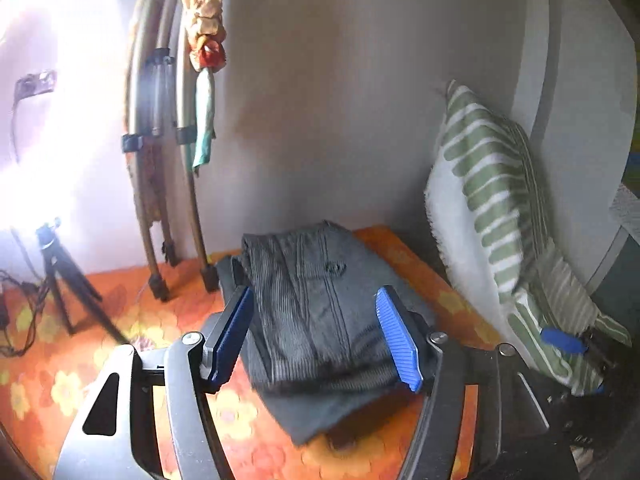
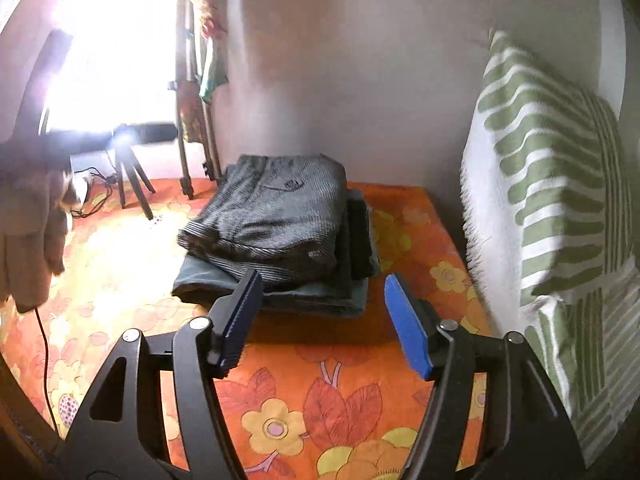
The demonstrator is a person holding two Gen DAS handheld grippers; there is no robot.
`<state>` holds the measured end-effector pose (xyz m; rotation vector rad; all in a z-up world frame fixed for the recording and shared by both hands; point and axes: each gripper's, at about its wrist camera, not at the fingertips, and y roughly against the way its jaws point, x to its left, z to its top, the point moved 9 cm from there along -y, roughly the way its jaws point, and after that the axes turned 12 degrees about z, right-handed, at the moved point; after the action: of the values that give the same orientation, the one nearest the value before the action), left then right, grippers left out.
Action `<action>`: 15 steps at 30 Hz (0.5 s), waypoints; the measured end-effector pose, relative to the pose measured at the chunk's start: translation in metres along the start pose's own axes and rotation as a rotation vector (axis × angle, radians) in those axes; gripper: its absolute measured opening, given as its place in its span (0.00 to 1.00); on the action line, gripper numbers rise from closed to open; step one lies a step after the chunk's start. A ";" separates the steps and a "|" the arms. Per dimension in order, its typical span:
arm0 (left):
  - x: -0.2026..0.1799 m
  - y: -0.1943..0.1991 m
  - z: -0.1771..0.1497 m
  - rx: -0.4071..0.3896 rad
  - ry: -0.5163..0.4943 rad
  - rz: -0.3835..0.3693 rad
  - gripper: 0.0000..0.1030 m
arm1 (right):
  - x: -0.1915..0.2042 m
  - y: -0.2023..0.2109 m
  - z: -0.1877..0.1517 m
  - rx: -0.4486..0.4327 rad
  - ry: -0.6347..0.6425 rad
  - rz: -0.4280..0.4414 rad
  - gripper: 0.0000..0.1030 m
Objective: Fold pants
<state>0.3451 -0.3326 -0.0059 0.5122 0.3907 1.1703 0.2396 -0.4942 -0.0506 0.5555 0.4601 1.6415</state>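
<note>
Only right view, second folded garment (image 2: 276,300), under pants (image 2: 272,216)

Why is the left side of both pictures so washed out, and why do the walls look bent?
Left wrist view: strong light blows out the upper left to white, half swallowing the small tripod; the lens bows the wall and the leaning poles. Right wrist view: the same glare bleaches the flowered orange cover near it, while the folded grey pants stay readable; the striped pillow is soft with blur.
</note>
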 end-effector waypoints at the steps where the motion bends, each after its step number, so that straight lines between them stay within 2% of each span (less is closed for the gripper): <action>1: -0.002 0.004 -0.003 0.003 -0.002 -0.005 0.64 | 0.006 0.008 0.001 -0.014 0.006 -0.003 0.70; 4: -0.001 0.026 -0.020 0.010 -0.005 -0.012 0.68 | 0.018 0.023 0.001 -0.034 0.013 -0.014 0.72; 8: 0.001 0.050 -0.044 0.029 -0.014 -0.022 0.69 | 0.039 0.041 -0.002 -0.051 0.036 -0.030 0.78; 12: 0.007 0.078 -0.065 0.039 -0.022 -0.028 0.69 | 0.067 0.059 -0.004 -0.074 0.040 -0.017 0.79; 15: 0.012 0.098 -0.080 0.050 -0.019 -0.015 0.69 | 0.085 0.069 -0.007 -0.091 0.030 -0.005 0.84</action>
<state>0.2312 -0.2782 -0.0162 0.5625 0.4073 1.1425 0.1717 -0.4195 -0.0074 0.4625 0.4066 1.6596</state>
